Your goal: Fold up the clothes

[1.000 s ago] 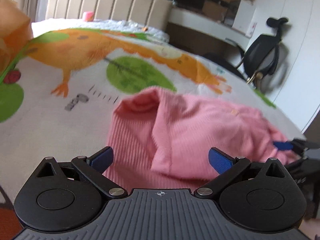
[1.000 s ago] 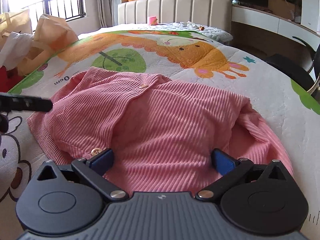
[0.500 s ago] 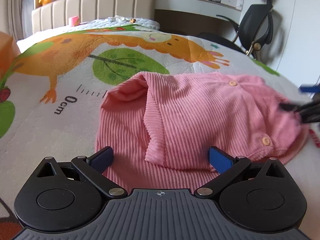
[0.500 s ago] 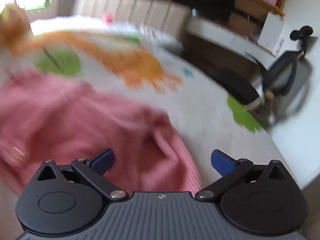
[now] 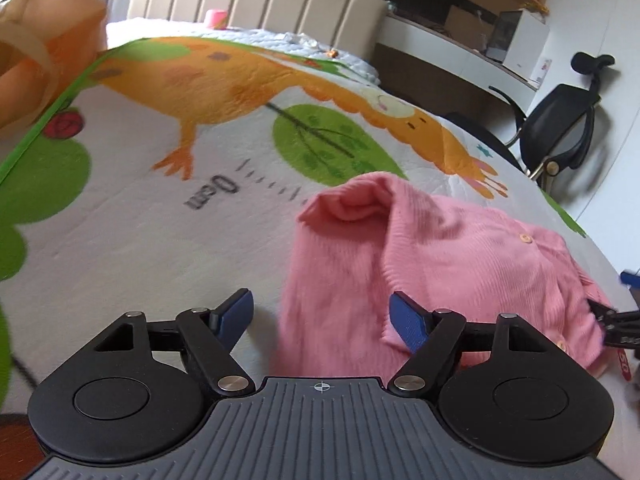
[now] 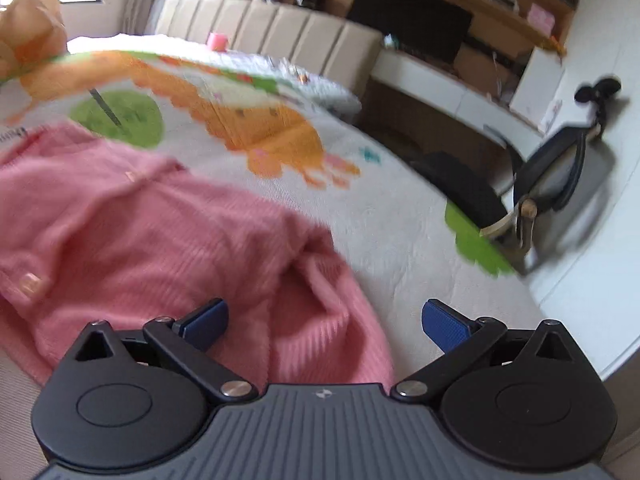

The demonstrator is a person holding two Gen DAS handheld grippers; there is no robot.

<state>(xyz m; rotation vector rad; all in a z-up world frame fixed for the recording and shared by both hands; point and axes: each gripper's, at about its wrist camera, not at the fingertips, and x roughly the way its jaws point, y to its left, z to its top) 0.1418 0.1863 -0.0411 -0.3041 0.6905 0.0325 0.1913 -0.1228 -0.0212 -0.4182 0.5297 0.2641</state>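
A pink ribbed cardigan (image 5: 460,256) with pale buttons lies crumpled on the cartoon-print bed cover (image 5: 132,216). My left gripper (image 5: 322,316) hovers low at its near left corner. Its jaws are closing; the cloth's edge lies between them, but the left pad (image 5: 236,312) is still clear of the fabric. In the right wrist view the cardigan (image 6: 152,236) fills the left side. My right gripper (image 6: 326,320) stands wide open over its bunched right end, and its right pad (image 6: 444,324) is over bare cover. The right gripper's black tip (image 5: 616,320) shows at the cardigan's far right.
An orange paper bag (image 5: 44,36) stands at the bed's far left. A padded headboard (image 5: 256,4) with a pink cup (image 5: 216,18) is at the back. A black office chair (image 6: 560,176) and a white desk (image 6: 448,92) stand past the bed's right edge.
My left gripper's jaws have narrowed and it has shifted towards the cardigan's left corner. The right gripper has swung right, from the cardigan's middle to its right end.
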